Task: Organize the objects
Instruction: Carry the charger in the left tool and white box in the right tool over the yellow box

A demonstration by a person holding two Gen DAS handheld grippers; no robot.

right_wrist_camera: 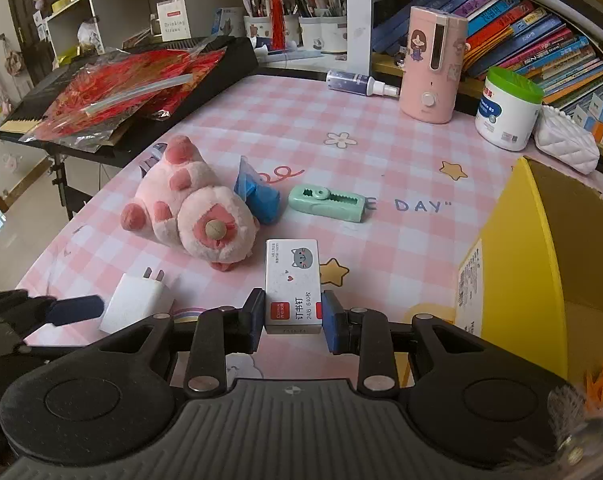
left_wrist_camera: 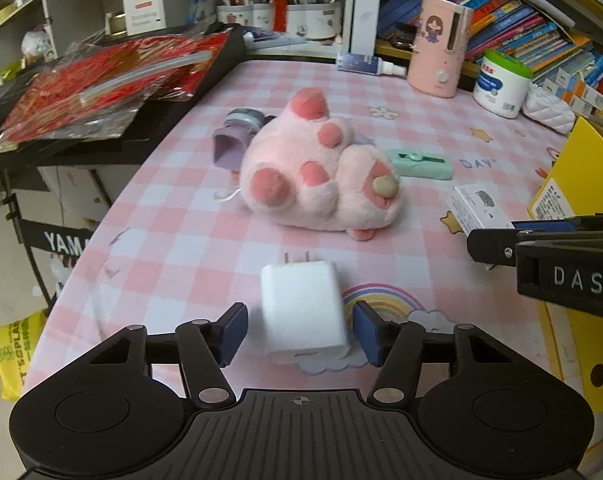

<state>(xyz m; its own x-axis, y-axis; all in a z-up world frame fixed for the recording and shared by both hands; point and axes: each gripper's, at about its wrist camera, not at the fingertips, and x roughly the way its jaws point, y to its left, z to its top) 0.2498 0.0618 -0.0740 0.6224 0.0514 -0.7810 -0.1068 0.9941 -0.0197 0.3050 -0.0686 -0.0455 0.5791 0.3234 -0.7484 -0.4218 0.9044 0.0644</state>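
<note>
Tongs first: your left tongs stand released around the white charger, blue pads a little off each flank, not pressing, while your right tongs are clenched on the staple box, both pads flat against its long sides. That charger lies on the pink checked counter dead ahead of the left tongs, between the pads already, its long axis running near to far, prongs pointing away from you toward the pink plush paw. So the closing line crosses its short width, which looks right for a squeeze. The staple box points the same way, its long axis straight out from the right tongs and its cat-face end far, and it seems carried just above the counter. The yellow bin stands open to the right of that box, nearer your right hand than your left, so I'd judge the box drops there first.
</note>
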